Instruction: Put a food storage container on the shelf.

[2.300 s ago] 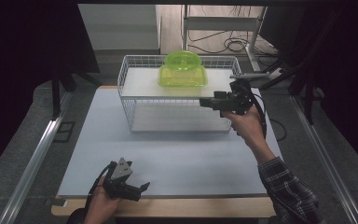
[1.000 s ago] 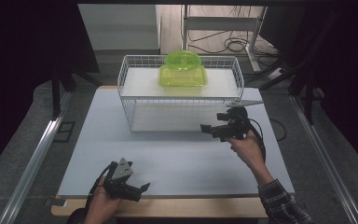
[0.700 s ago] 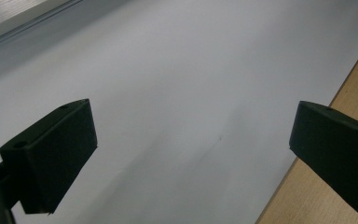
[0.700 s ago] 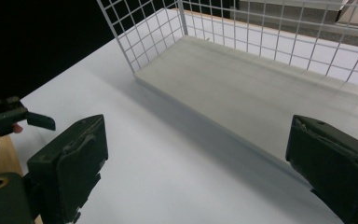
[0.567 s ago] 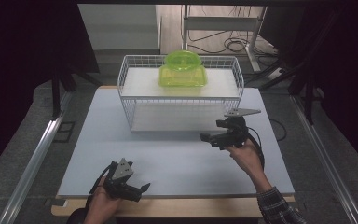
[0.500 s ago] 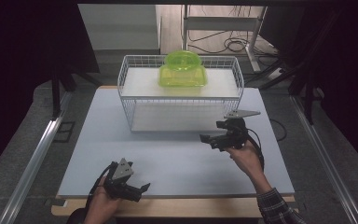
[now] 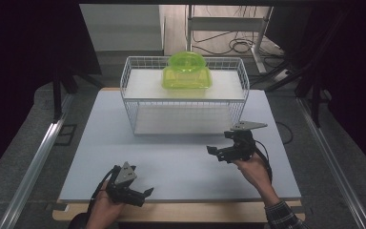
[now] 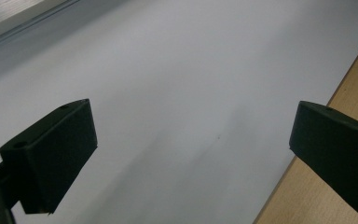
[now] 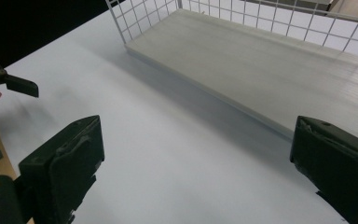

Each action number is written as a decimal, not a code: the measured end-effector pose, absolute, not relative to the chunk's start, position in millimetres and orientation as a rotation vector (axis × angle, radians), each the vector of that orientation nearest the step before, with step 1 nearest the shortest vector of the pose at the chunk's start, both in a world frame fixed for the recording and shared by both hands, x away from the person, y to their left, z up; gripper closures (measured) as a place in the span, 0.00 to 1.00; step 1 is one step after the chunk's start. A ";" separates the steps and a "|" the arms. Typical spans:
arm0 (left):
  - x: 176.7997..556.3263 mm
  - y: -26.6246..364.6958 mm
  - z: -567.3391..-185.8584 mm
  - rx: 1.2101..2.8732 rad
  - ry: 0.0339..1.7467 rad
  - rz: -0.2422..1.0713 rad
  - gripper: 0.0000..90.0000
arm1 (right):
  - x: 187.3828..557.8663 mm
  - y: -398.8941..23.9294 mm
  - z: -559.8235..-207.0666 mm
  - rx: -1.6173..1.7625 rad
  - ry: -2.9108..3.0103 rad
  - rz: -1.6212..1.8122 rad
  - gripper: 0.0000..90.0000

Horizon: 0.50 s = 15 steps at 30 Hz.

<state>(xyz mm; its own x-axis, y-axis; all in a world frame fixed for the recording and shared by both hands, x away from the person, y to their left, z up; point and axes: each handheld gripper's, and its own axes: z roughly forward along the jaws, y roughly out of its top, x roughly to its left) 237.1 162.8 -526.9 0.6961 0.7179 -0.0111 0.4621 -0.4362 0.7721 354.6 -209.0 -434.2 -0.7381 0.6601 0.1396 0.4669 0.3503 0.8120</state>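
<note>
Beyond the right gripper (image 7: 218, 153), whose wide-spread jaws hold nothing, the green bowl (image 7: 187, 71) sits upside down on the wire basket (image 7: 132, 106), its long side crosswise, the gripper having drawn back from it, while the left gripper (image 7: 145, 193) gapes empty over the table (image 7: 181, 164).

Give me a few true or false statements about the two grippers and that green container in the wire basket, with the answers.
1. The green container sits inside the wire basket. True.
2. The right gripper holds the green container. False: its fingers are open and empty, above the white table.
3. The left gripper is open. True.
4. The left gripper is inside the basket. False: it is at the table's near edge.
</note>
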 end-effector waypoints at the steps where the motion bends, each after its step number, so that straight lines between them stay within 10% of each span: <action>1: 237.2 162.8 -526.9 2.110 0.900 0.408 0.01 | 354.0 -209.6 -435.1 1.017 2.399 1.331 0.03; 15: 237.1 163.3 -526.8 2.108 0.901 0.410 0.01 | 341.8 -218.7 -453.6 1.034 2.410 1.304 0.01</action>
<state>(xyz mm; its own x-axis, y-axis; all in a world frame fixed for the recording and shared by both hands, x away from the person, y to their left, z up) 237.1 163.3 -526.8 0.6954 0.7185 -0.0122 0.4630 -0.4350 0.7723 341.8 -218.7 -453.6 -0.7307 0.6687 0.1373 0.4806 0.3611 0.7992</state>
